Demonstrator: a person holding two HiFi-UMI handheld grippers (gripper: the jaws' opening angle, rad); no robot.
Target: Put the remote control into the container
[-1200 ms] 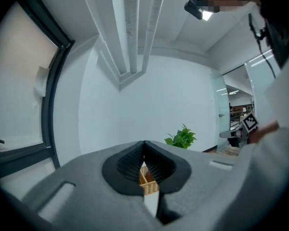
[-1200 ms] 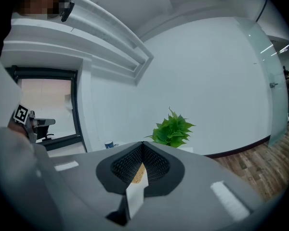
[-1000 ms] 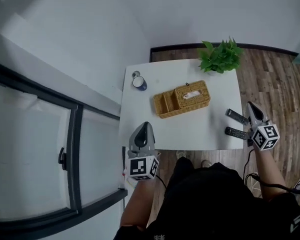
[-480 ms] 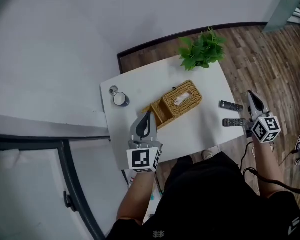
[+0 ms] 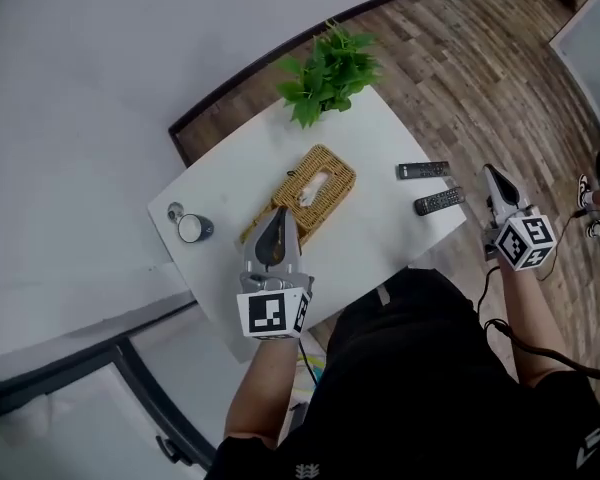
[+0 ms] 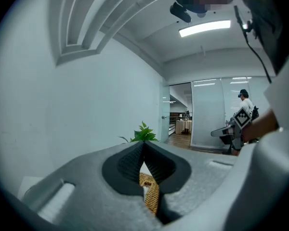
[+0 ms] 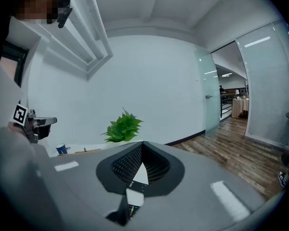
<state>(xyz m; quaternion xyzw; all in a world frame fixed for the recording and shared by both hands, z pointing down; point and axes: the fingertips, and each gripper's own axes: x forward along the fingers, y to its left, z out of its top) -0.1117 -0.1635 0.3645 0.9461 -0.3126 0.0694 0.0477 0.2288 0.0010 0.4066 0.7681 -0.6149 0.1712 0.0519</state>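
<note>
Presently left gripper (image 5: 278, 223) and right gripper (image 5: 491, 178) are clenched, empty. Nearer remote (image 5: 440, 201), probably my target, lies on table (image 5: 380, 230), apart from basket (image 5: 302, 190). I'd open right first, then straddle it crosswise.

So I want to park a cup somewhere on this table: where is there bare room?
Bare tabletop lies between the wicker container and the two remotes, and along the far side between the mug and the plant. The right corner is crowded by the remotes; the left tongs hang over the container's mug-side end.
</note>
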